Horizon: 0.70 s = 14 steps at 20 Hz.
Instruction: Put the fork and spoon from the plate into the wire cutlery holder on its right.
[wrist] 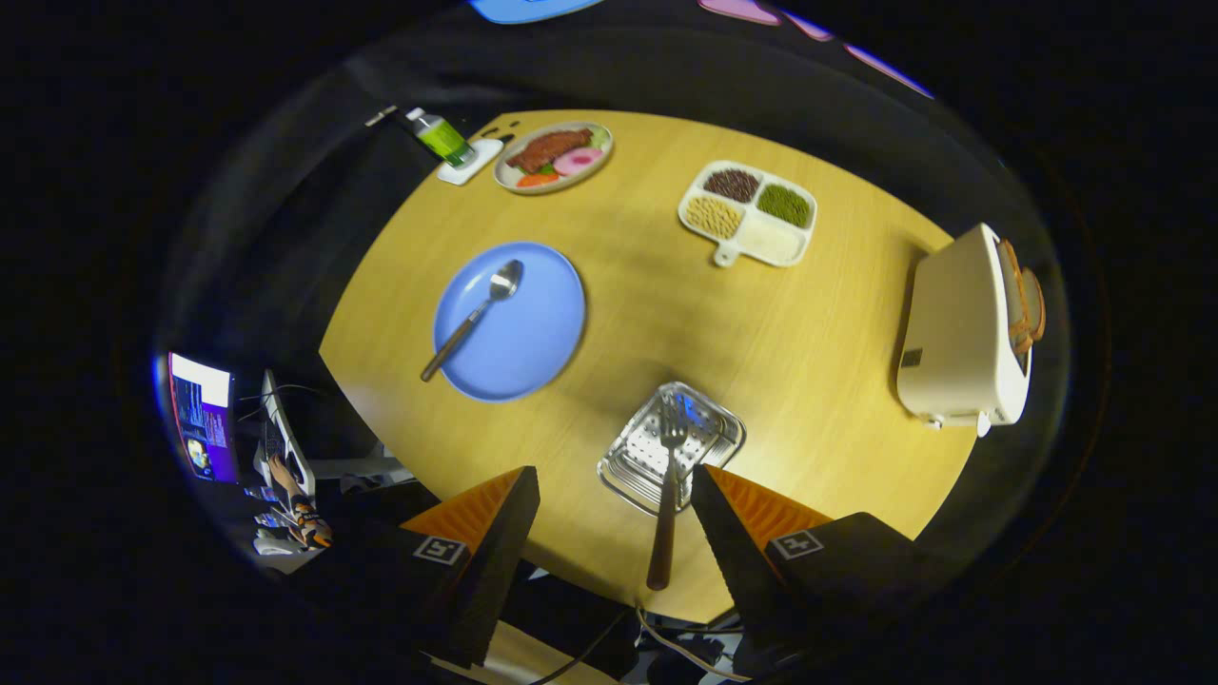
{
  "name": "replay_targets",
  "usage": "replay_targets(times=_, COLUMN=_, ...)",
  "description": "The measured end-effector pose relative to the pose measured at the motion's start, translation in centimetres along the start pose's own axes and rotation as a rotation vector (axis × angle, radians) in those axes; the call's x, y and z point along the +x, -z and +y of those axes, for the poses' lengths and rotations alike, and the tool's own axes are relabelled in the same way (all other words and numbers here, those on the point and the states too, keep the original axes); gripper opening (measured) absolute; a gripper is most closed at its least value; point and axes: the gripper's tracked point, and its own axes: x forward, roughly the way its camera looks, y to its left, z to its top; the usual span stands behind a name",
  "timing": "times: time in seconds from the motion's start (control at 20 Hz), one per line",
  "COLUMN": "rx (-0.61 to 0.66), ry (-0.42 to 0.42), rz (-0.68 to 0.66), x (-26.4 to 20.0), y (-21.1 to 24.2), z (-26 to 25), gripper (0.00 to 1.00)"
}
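A blue plate (533, 333) lies on the round wooden table (809, 362), beyond my fingers and to the left. On it rests a metal spoon (474, 317), bowl pointing away and handle sticking out over the plate's near rim. The wire cutlery holder (638, 457) stands to the right of the plate, just ahead of my fingers. The fork (664, 514) stands in it, tines down and brown handle rising toward me between the fingers. My gripper (614, 473) hovers above the holder, open, with neither finger touching the fork.
A white toaster (961, 328) with bread in it stands at the table's right edge. At the back are a divided dish of beans (750, 213), a plate of food (554, 156) and a green bottle (442, 138) on a coaster. A monitor (202, 417) and cables (666, 642) lie below the table's near edge.
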Motion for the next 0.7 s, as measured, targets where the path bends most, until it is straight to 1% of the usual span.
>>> replay_targets(times=0.15, rx=0.010, ry=-0.018, rz=-0.130, x=-1.9, y=-2.0, z=2.7, gripper=1.00)
replay_targets(times=0.3, rx=0.031, ry=-0.053, rz=-0.156, x=-3.0, y=-2.1, z=4.9, gripper=0.99)
replay_targets(times=0.5, rx=0.039, ry=-0.020, rz=-0.179, x=-2.9, y=-2.3, z=5.9, gripper=1.00)
replay_targets(times=0.7, rx=0.059, ry=-0.030, rz=-0.179, x=-2.2, y=-3.2, z=7.9, gripper=0.99)
